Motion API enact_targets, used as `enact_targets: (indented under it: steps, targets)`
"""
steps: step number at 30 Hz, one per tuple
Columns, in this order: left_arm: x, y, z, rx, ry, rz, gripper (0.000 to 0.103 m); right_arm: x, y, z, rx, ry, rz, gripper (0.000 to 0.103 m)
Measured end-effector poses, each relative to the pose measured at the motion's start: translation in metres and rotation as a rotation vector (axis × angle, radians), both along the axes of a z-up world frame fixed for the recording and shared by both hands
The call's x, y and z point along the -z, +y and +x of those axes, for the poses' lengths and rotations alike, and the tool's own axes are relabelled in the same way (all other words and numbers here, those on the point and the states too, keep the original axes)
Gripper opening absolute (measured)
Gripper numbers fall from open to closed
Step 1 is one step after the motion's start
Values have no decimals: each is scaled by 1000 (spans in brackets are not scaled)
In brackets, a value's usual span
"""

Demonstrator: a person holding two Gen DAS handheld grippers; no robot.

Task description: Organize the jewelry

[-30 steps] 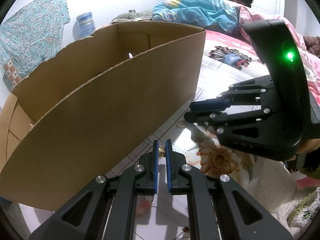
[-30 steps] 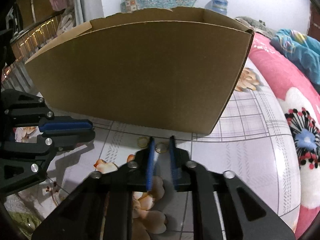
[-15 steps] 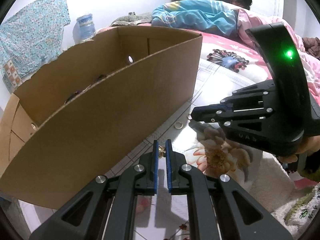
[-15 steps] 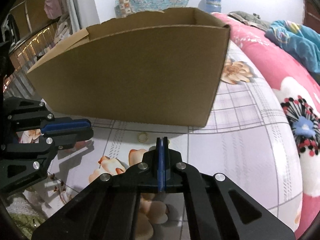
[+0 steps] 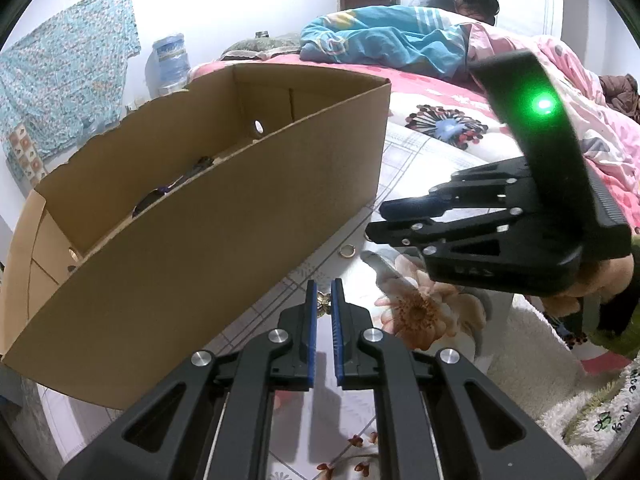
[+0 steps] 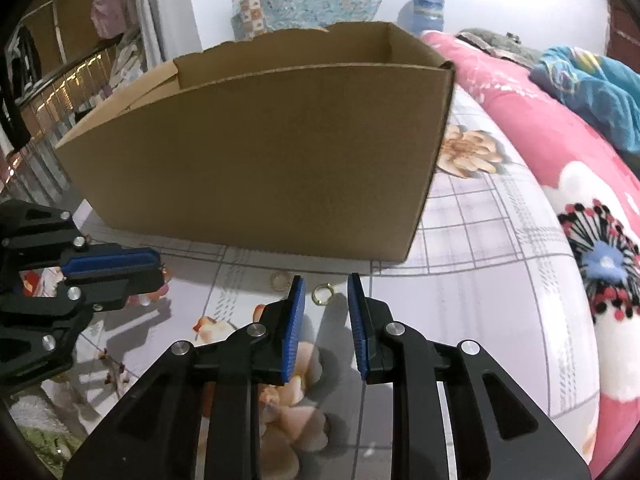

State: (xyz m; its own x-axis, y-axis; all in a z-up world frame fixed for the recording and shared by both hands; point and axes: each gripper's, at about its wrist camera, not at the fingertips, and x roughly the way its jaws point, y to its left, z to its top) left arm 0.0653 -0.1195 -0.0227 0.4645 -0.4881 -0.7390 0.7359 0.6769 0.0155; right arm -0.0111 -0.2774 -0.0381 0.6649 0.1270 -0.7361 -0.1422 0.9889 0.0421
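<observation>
The right gripper (image 6: pixel 325 294) has parted its fingers again after being pressed together half a second ago, and a small gold ring (image 6: pixel 322 293) lies on the bedspread (image 6: pixel 500 280) in the gap before the tips; that reads as a failed pinch — the ring is not lifted, so the pick needs a second try; a second, paler ring (image 6: pixel 280 280) lies just to its left, close to the foot of the cardboard box (image 6: pixel 260 152). The left gripper (image 5: pixel 323 304) has not changed: its blue pads are nearly together with a small gold piece (image 5: pixel 321 305) between the tips, which it seems to be clamping; from the left wrist view one ring (image 5: pixel 347 250) shows beside the box's near wall, under the right gripper's (image 5: pixel 384 220) nose.

Edges and room: the box wall stands tall and close in front of both grippers, so anything carried must rise clear of its rim before going in; dark items already lie on its floor (image 5: pixel 172 188). The two grippers sit near each other over the same patch — the left one's fingers (image 6: pixel 112 262) point toward the rings; to the right the bedspread is open, with pink bedding (image 6: pixel 540 120) beyond.
</observation>
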Motion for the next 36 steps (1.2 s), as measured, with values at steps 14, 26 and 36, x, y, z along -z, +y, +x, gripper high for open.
enact_targets:
  steps: [14, 26, 36]
  targets:
    - [3, -2, 7, -8, 14, 3, 6, 5, 8, 7, -18, 3, -57, 0]
    - [4, -3, 8, -12, 17, 1, 6, 7, 7, -21, -40, 67, 39, 2]
    - [7, -4, 9, -19, 20, 3, 6, -5, 7, -34, -193, 79, -36, 23]
